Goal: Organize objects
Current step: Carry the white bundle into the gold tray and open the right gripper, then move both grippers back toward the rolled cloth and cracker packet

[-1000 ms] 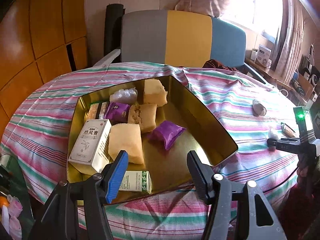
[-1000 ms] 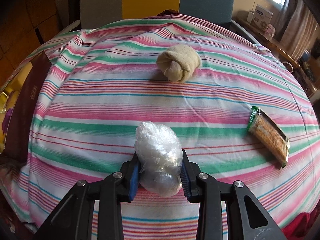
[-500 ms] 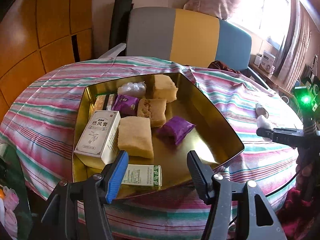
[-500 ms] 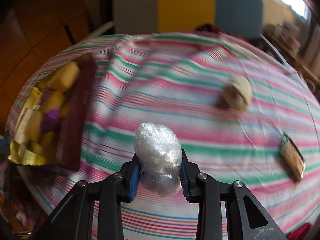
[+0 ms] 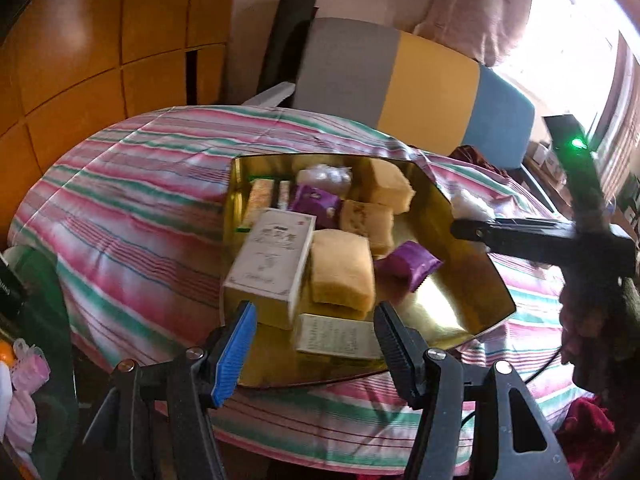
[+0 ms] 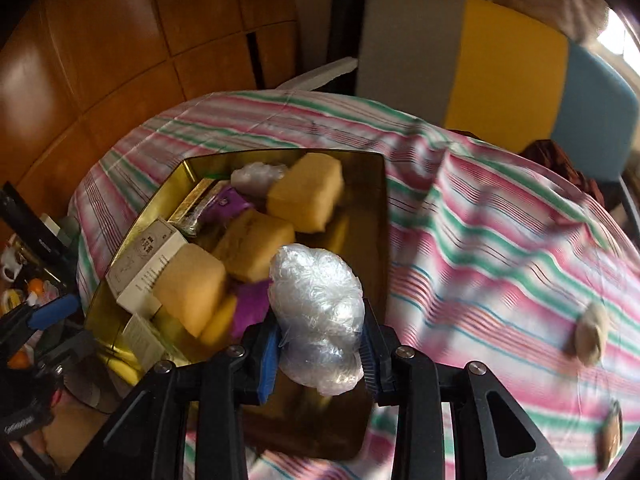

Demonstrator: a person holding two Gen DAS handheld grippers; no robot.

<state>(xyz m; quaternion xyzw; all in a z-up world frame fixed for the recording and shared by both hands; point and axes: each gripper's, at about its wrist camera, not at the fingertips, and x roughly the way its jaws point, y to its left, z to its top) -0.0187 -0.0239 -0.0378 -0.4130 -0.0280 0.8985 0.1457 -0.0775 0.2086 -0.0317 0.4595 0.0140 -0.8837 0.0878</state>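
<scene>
My right gripper (image 6: 318, 354) is shut on a crumpled clear plastic bundle (image 6: 318, 312) and holds it over the right side of the gold tin tray (image 6: 380, 216). From the left wrist view the same gripper (image 5: 464, 220) reaches in from the right at the tray's rim (image 5: 444, 200), the bundle (image 5: 466, 204) showing white at its tip. The tray holds yellow cake blocks (image 5: 340, 276), purple packets (image 5: 410, 264), a white box (image 5: 272, 256) and another plastic bundle (image 5: 324, 176). My left gripper (image 5: 312, 342) hangs open at the tray's near edge with nothing between its fingers.
The round table wears a pink, green and white striped cloth (image 6: 500, 248). A beige rolled item (image 6: 592, 338) and a flat snack packet (image 6: 610, 436) lie on it at right. A grey, yellow and blue chair (image 5: 420, 80) stands behind. Clutter (image 5: 24, 360) sits low at left.
My right gripper has swung left across the table with the plastic bundle, from the open cloth to above the tray. My left gripper has shifted sideways along the tray's near edge, still open.
</scene>
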